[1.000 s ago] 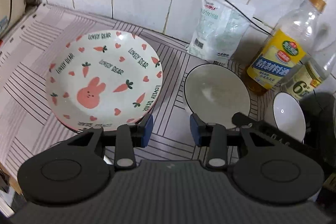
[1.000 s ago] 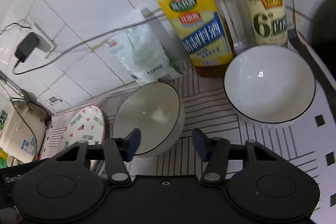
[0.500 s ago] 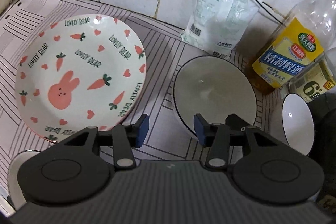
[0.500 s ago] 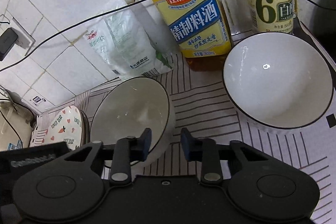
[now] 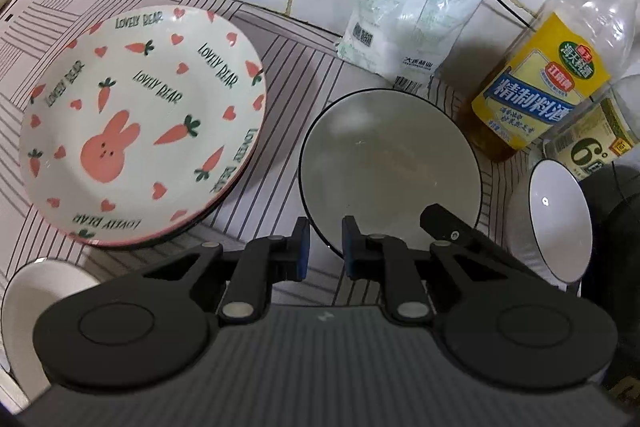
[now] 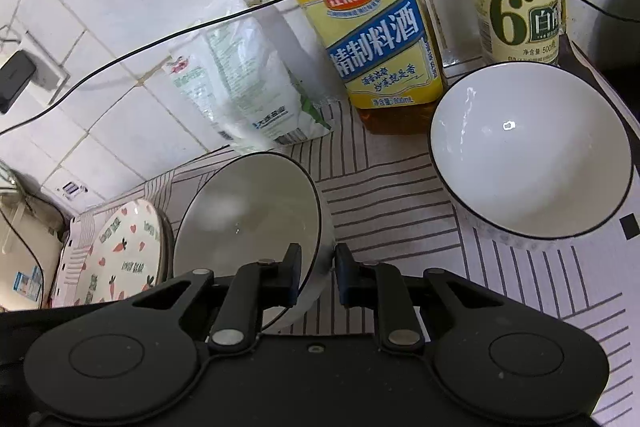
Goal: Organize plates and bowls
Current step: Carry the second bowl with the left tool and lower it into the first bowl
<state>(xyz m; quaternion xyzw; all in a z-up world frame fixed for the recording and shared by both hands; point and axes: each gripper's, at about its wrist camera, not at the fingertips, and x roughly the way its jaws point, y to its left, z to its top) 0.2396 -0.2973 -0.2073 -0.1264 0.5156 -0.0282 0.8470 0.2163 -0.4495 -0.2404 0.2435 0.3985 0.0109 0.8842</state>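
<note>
Bowl (image 5: 390, 167), dark-rimmed, sits on the striped mat (image 5: 288, 75) between the rabbit plate (image 5: 140, 123) and a second bowl (image 6: 532, 151), with both grippers on it. Left gripper (image 5: 325, 243) has just narrowed its jaws onto the near rim. Right gripper (image 6: 317, 274) pinches the bowl's wall, one finger inside, one outside.

Matte black tongs (image 5: 324, 245), blue-padded fingers (image 5: 304, 247), round pivot discs, silver rivets, ribbed grey housing.
</note>
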